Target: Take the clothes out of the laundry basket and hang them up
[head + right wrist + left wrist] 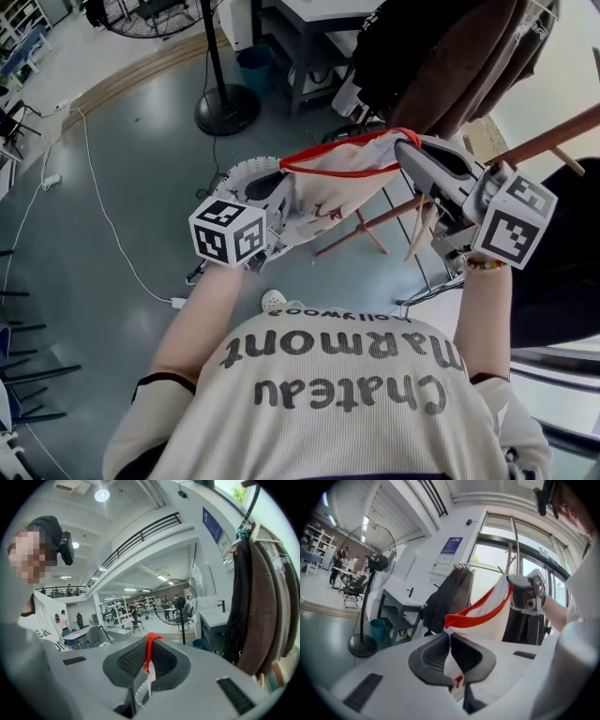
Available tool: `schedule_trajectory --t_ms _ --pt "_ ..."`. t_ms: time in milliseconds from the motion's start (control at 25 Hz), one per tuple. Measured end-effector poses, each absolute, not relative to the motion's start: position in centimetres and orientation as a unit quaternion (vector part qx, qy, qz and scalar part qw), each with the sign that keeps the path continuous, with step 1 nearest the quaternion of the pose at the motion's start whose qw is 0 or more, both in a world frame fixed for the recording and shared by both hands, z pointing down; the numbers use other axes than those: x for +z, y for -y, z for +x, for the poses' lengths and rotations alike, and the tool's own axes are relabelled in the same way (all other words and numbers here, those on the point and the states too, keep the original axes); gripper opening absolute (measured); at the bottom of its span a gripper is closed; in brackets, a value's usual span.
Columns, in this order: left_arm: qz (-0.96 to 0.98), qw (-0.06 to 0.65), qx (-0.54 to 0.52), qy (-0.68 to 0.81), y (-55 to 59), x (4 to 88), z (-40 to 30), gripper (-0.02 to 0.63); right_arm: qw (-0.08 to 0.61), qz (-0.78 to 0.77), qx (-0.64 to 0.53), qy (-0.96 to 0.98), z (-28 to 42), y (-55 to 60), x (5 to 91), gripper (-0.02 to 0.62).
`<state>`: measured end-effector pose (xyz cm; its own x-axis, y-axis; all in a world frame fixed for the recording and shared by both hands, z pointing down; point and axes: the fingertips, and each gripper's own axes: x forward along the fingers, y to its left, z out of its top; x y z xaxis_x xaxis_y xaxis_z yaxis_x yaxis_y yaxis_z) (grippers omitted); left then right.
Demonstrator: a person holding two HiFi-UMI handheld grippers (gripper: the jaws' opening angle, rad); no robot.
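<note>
A white garment with a red trim hangs stretched between my two grippers, above the white laundry basket. My left gripper is shut on the garment's left end; in the left gripper view the cloth runs from the jaws across to the other gripper. My right gripper is shut on the right end, and the red trim sticks up between its jaws. The basket is mostly hidden under the cloth.
Wooden rack rods cross at the right, with dark clothes hung behind them. A fan stand and a blue bin stand further back. A cable trails over the grey floor.
</note>
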<state>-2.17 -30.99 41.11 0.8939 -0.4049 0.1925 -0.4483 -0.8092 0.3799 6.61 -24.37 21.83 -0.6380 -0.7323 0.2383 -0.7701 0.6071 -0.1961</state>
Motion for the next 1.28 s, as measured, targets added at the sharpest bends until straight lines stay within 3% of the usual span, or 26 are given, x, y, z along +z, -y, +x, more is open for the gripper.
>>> schedule_trajectory --t_ms 200,400,560,920,1280 --pt "0.947 0.153 -0.027 0.282 29.7 31.1 -5.8 0.020 0.041 0.489 0.162 0.856 11.3 21.8 23.8 0.040" --pt "0.938 0.067 -0.089 0.328 22.6 21.1 -8.2 0.020 -0.012 0.448 0.131 0.885 10.4 17.0 21.4 0.040" --pt "0.932 0.021 -0.117 0.342 15.2 16.0 -8.6 0.020 -0.001 0.458 0.079 0.885 10.7 10.3 18.0 0.040" --pt "0.928 -0.015 -0.140 0.345 4.4 11.1 -6.7 0.020 -0.036 0.493 -0.034 0.868 13.1 -3.2 10.2 0.040" --pt "0.961 0.035 -0.136 0.239 0.6 11.5 0.0 0.020 0.010 0.588 -0.077 0.805 17.5 -10.6 7.1 0.040"
